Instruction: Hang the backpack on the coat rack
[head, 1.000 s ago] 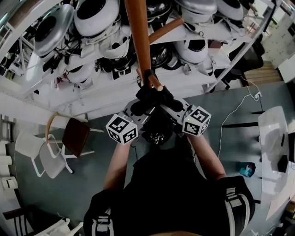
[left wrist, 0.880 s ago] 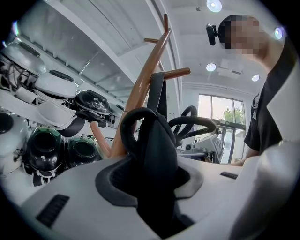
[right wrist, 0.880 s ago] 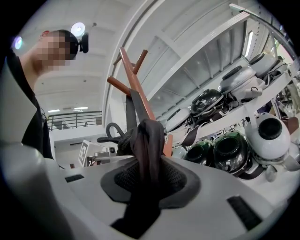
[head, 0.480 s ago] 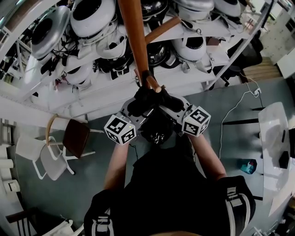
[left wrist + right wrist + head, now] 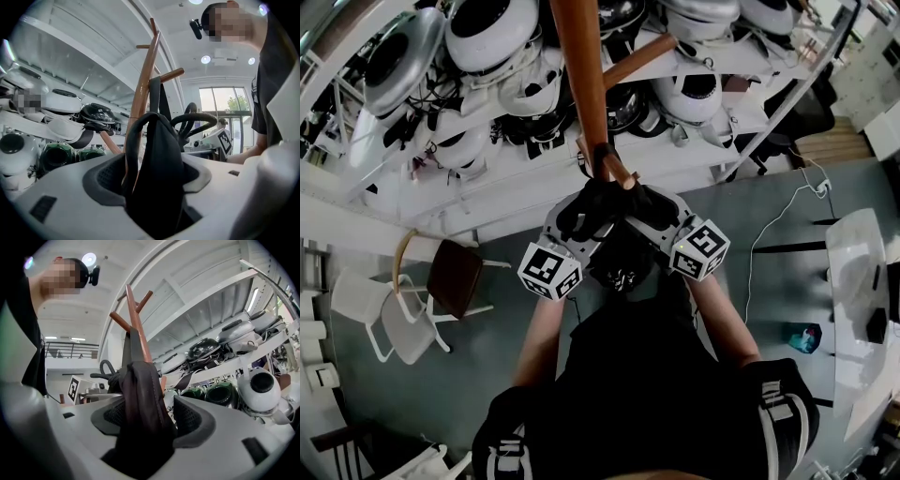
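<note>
Two tongs point level at the wooden coat rack (image 5: 581, 75), one on each side of the black backpack (image 5: 623, 261) that hangs between them. The left tongs (image 5: 152, 174) have just been opening and now stand released: a dark shoulder strap (image 5: 157, 140) rises through the gap, and the grey pads (image 5: 105, 176) stand apart on either side of it without pinching it. The right tongs (image 5: 152, 418) have also just been opening and are released too, with another fold of strap (image 5: 140, 385) standing loose between their pads (image 5: 192, 420). From the head view the backpack's top loop (image 5: 600, 155) sits hooked over a lower peg (image 5: 616, 171) of the rack's pole. The bag's body hangs below that peg, close in front of the person's chest. Both gripper views show the loop running up to the peg and draped over it. A second peg (image 5: 642, 58) juts out higher on the pole. The marker cubes (image 5: 549, 270) sit at the outer ends of the tongs, with the person's forearms (image 5: 539, 342) behind them. White shelves (image 5: 694, 155) behind the rack carry rows of rounded white and dark-green shells. On the grey floor (image 5: 769, 309) to the left stands a chair with a brown seat (image 5: 455, 277), next to a white chair (image 5: 398, 323).
</note>
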`<state>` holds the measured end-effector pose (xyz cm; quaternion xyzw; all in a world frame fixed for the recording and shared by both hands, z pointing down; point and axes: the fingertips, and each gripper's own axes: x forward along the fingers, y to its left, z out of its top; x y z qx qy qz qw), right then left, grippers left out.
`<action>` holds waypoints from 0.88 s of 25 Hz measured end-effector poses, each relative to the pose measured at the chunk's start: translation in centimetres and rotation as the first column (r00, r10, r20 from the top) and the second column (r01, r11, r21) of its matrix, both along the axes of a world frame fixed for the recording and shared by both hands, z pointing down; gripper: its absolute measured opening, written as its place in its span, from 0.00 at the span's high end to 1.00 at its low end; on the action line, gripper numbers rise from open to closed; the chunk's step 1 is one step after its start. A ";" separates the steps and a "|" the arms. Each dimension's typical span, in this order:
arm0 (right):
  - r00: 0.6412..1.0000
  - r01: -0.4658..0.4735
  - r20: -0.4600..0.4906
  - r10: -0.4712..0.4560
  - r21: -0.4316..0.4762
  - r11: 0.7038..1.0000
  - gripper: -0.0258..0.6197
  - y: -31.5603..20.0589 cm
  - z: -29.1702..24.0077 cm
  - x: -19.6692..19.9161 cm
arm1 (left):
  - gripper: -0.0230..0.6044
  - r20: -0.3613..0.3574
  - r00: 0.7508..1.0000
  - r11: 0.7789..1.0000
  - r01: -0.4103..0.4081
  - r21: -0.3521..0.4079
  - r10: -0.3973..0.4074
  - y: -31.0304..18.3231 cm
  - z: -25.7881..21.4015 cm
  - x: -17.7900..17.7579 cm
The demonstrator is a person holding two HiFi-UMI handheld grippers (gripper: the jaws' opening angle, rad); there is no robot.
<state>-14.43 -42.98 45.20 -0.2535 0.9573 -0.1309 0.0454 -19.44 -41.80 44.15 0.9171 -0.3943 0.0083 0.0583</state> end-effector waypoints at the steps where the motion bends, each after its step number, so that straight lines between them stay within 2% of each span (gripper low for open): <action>1: 1.000 -0.003 -0.003 0.003 0.005 1.000 0.49 0.0 0.0 0.0 | 0.49 0.001 1.000 1.000 0.004 0.007 -0.004 0.1 0.0 -0.1; 12: 0.999 -0.027 -0.029 0.028 0.045 0.999 0.48 0.7 0.0 0.0 | 0.48 -0.027 1.000 1.000 0.016 0.022 -0.015 1.3 0.3 -1.3; 22: 1.000 -0.023 0.011 0.023 0.045 0.999 0.46 1.8 -0.1 1.1 | 0.48 -0.049 0.999 1.000 0.010 0.026 -0.009 2.6 0.2 -2.5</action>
